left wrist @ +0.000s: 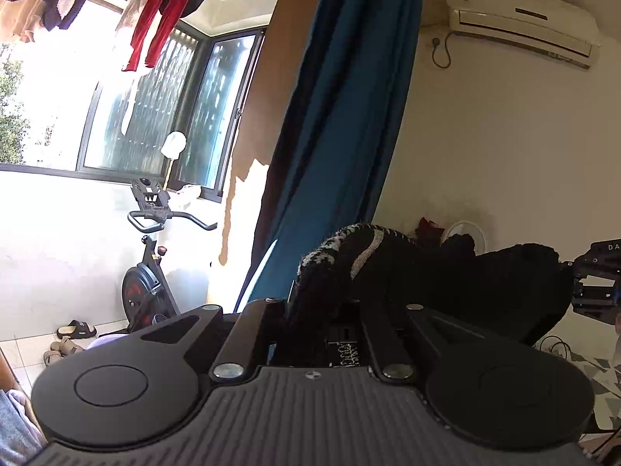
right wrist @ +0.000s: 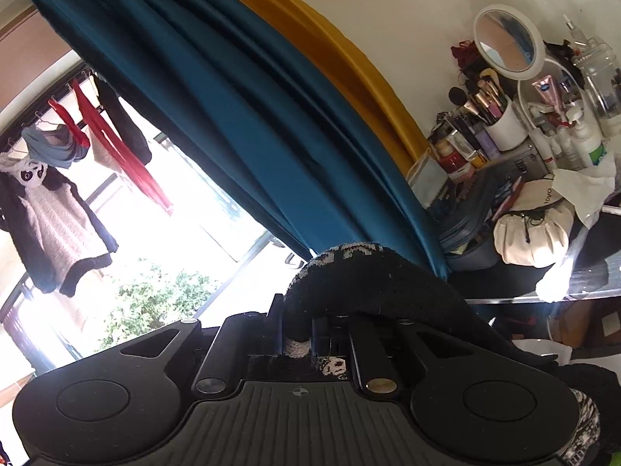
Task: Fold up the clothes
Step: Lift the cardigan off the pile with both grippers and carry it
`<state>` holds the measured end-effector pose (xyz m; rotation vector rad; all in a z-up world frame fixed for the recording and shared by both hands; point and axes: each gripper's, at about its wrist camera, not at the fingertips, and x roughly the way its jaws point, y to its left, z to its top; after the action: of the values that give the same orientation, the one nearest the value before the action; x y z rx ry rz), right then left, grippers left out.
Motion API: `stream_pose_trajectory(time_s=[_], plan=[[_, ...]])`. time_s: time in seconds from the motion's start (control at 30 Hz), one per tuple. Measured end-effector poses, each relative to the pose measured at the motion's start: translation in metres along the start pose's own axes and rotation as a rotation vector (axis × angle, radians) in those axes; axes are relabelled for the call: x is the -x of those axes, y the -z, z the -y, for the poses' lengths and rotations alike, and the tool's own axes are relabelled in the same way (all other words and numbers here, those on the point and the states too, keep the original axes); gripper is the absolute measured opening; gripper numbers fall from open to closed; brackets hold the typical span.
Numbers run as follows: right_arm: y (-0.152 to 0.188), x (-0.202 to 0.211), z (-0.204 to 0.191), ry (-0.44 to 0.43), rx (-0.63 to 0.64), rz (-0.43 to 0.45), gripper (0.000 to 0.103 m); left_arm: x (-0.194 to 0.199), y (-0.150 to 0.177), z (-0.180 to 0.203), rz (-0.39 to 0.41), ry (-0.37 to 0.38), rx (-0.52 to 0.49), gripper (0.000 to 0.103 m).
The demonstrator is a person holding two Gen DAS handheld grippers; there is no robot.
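1. The black knit garment (left wrist: pixel 407 268) is hanging up in the air between the two grippers, nowhere near a flat surface. It's got a black-and-white patterned trim (right wrist: pixel 349 250) running along the edge.
2. The left gripper (left wrist: pixel 310 310) is pinching a bunched bit of that trimmed edge, jaws closed down on the fabric. In the left wrist view the rest is sagging across toward the other gripper off to the side.
3. The right gripper (right wrist: pixel 297 330) is doing the same thing, jaws clamped on a rolled-up bit of knit, with cloth draping over its right side.
4. My guess on handling: it's looking thick, soft and floppy, probably a bit heavy for a knit, so it's going to droop wherever it isn't held. Grabbing at the trim or corners seems smarter than mid-panel, since the edge is looking firmer.
5. Further out, a teal curtain (right wrist: pixel 240 116) is hanging right behind it, laundry (right wrist: pixel 54 225) is drying by the window, an exercise bike (left wrist: pixel 151 272) is sitting left, and a cluttered vanity with a round mirror (right wrist: pixel 506 40) is right.
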<state>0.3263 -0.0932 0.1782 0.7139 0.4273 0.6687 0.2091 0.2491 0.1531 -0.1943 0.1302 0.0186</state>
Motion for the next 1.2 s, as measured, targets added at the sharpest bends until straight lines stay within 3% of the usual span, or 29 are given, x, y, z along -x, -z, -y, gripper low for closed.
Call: stream_pose_trajectory(time_s=[0.2,0.43,0.8,1.2], plan=[[0.01,-0.002,-0.022,-0.019,0.036,-0.013,0.011,0.01,0.0,-0.012,-0.01,-0.027,0.02,0.008],[0.018,0.022,-0.028,0.021,0.034,0.019,0.011,0.022,0.0,0.012,0.014,0.063,-0.062,0.008],[0.032,0.115,-0.012,0.193,0.01,0.159,0.011,0.008,0.011,0.064,0.011,0.401,0.0,0.008],[0.053,0.265,0.032,0.39,-0.075,0.318,0.011,-0.008,0.037,0.204,-0.043,0.646,-0.041,0.008]])
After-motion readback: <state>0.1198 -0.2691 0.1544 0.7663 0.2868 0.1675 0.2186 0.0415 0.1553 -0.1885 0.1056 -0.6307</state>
